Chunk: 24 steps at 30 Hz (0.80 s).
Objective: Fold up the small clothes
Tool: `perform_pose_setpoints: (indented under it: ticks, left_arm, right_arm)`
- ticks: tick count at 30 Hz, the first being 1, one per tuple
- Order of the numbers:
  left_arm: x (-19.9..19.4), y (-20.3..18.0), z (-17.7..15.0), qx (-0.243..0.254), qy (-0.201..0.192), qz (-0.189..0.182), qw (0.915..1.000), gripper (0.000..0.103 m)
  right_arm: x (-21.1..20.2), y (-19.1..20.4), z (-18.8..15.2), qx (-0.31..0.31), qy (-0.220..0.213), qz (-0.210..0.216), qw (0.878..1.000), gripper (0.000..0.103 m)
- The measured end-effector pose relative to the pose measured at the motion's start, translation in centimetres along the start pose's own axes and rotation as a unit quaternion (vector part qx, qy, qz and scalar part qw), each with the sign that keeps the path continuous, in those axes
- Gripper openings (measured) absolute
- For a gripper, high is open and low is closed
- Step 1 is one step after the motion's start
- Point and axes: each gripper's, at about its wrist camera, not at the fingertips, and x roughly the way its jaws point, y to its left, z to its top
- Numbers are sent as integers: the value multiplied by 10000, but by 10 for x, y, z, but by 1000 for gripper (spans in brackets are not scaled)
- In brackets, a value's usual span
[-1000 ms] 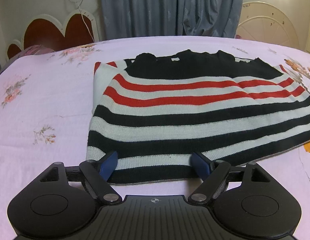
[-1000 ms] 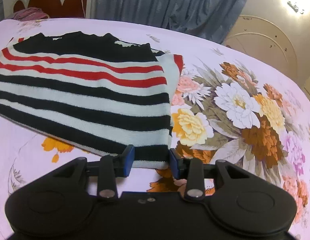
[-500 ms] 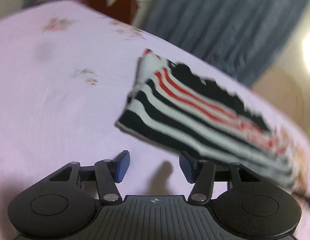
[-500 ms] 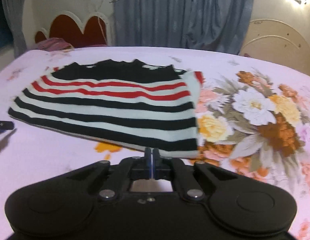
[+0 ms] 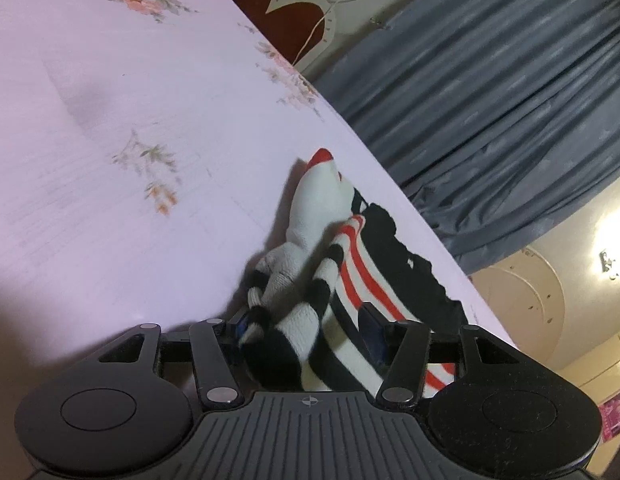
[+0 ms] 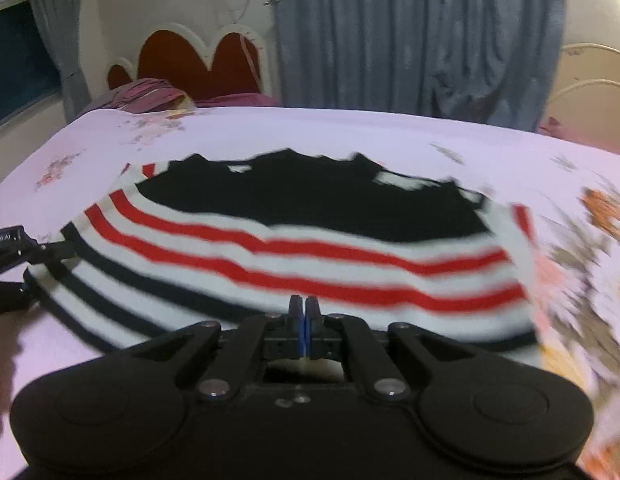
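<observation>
Striped sweater (image 6: 302, 248) lies on the pink floral bed (image 5: 130, 120), black collar end toward the grey curtain (image 6: 410, 32). Left claw (image 5: 306, 328), rolled sideways at the sweater's left hem corner: jaws closing, bunched black-and-white knit between its blue pads, cloth rucked up there. Right claw (image 6: 304, 312) at the near hem: pads pressed together, a sliver of pale cloth seemingly nipped between them; view blurred. Red heart-shaped headboard (image 6: 198, 64) behind.

Sweater (image 6: 302, 240) on the bed (image 6: 270, 128), headboard (image 6: 202, 64) and curtain (image 6: 410, 32) behind.
</observation>
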Motion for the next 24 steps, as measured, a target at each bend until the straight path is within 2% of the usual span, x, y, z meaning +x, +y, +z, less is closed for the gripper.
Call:
perform_pose_setpoints:
  ticks: [5,7,8,10,11,14,17,21,24]
  left_arm:
    - [8,2,11,126,127,-88,9998,23]
    - [-11,0,14,52,-199,-479,9986,20]
    - [-14,3,13,86,-250,-429,9987,20]
    - [1,18,5,-234,127,-131,9996,20]
    - [2,22,4,-355,56,-244,9991,20]
    - [6,9,8,-289,110,-80,9995,20]
    - [0,2,11,-349,64,-112,9993,20]
    - [-14,-27,13,-251,-56,-294,9992,20]
    - [-23,-66,16,-129,20,-581,9982,20]
  right_arm:
    - [25,12,12,-80,-14,167,9998,1]
    - [29,17,10,-204,35,191,9996,1]
    - [35,18,7,-298,164,103,9994,0]
    - [40,17,-1,-315,160,60,9994,0]
    - [39,17,0,-302,173,50,9994,0]
    - [41,23,3,-390,264,-33,9989,0]
    - [43,22,5,-318,312,-44,9990,0]
    - [42,21,7,-419,346,-5,9985,0]
    - [34,3,13,-20,311,246,9992,2]
